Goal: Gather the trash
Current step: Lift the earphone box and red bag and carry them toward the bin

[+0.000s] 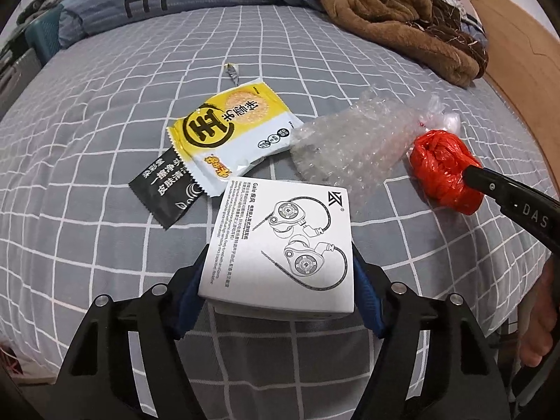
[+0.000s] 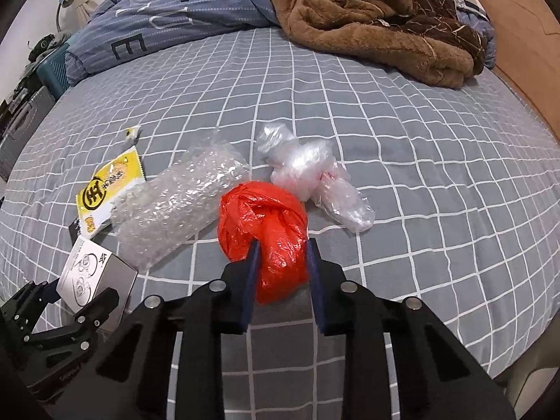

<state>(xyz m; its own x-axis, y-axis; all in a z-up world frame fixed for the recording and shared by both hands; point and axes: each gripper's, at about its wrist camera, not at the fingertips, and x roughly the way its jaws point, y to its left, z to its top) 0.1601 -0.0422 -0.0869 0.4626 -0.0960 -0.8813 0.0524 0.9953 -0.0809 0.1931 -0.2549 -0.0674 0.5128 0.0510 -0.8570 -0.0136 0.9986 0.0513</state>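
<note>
A white earphone box [image 1: 280, 238] sits between the blue pads of my left gripper [image 1: 280, 262], which press on both of its sides; the right wrist view shows the box [image 2: 94, 269] tilted in that gripper [image 2: 82, 288]. My right gripper [image 2: 283, 245] is shut on a crumpled red plastic bag [image 2: 269, 224], and one of its fingers [image 1: 490, 185] touches the bag [image 1: 441, 168] in the left wrist view. On the sheet lie a yellow snack wrapper [image 1: 234, 129], a black sachet [image 1: 164, 185], bubble wrap [image 2: 175, 206] and a clear plastic bag [image 2: 315, 175].
All of this lies on a bed with a grey checked sheet [image 2: 420, 175]. A brown blanket [image 2: 367, 17] and a blue quilt [image 2: 157, 10] are heaped at the far side. A wooden bed frame [image 2: 518, 35] runs along the right. A small torn wrapper scrap [image 1: 231, 71] lies beyond the yellow wrapper.
</note>
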